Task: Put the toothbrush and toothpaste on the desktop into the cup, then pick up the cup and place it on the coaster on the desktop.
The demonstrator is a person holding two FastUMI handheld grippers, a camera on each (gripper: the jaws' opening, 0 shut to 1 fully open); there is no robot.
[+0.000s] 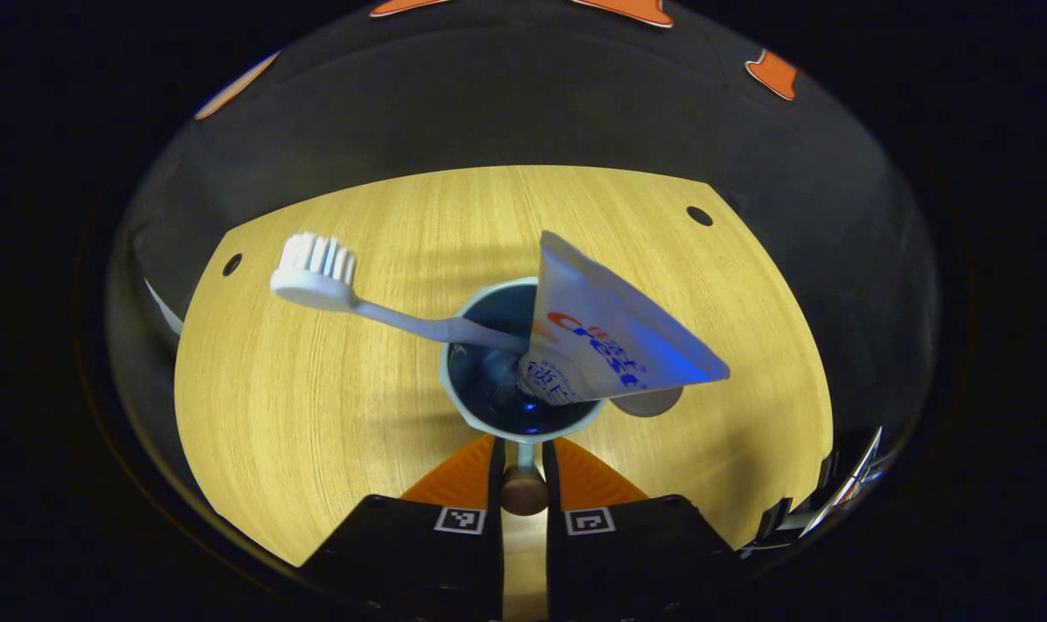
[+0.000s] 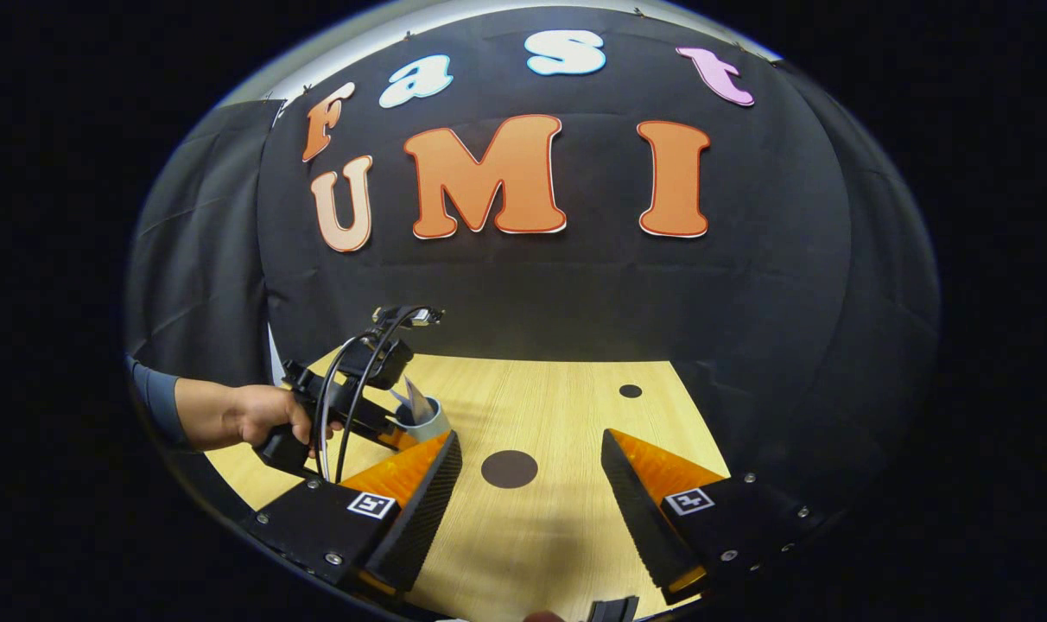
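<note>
Wooden worktop (image 1: 316, 415) carries one coaster (image 2: 509, 468); one cup (image 1: 523, 363) holds one toothbrush (image 1: 351, 298) and one toothpaste (image 1: 610, 337). Left claw (image 1: 523, 471) pinches the cup's handle; right claw (image 2: 532, 484) gapes.

Wooden desktop (image 2: 541, 536), round holes (image 2: 630, 390) near back edge.

Pale wooden desktop (image 2: 558, 536) — dark round coaster (image 2: 509, 468) flat on it.
</note>
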